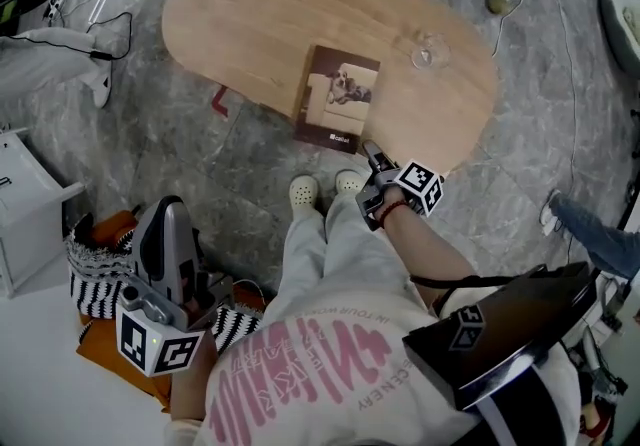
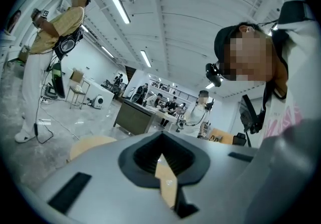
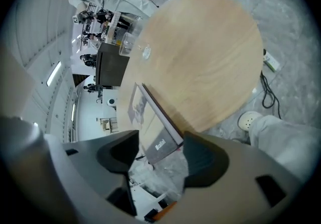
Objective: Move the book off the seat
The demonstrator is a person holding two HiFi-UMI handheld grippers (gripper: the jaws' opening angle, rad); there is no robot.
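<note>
Brown round the border of the book (image 1: 340, 99), pale in the middle; lies flat on the wooden table (image 1: 250, 14) and so, by the look of it, already off the seat, with its near short end hanging past the table's edge toward the person's shoes (image 1: 303, 192). Runs lengthwise away from the person, leaning a little to the right at the far end. Sits just ahead of the right gripper (image 1: 370, 152), off its tip and slightly to the left, so falls to that hand rather than the other. Shows, along that gripper's own jaws, the overhanging corner in the gap, close but untouched; jaws well apart, holding nothing. Reaches forward and down from a bent wrist, tips aimed at the near right corner. Hangs well apart on the other side: the left gripper (image 1: 168, 224), low by the person's left hip near an orange cloth (image 1: 105, 339), nose turned up at the ceiling, jaws drawn together on nothing. Probably calls for a fresh pinch on that corner, or a nudge further onto the table.
</note>
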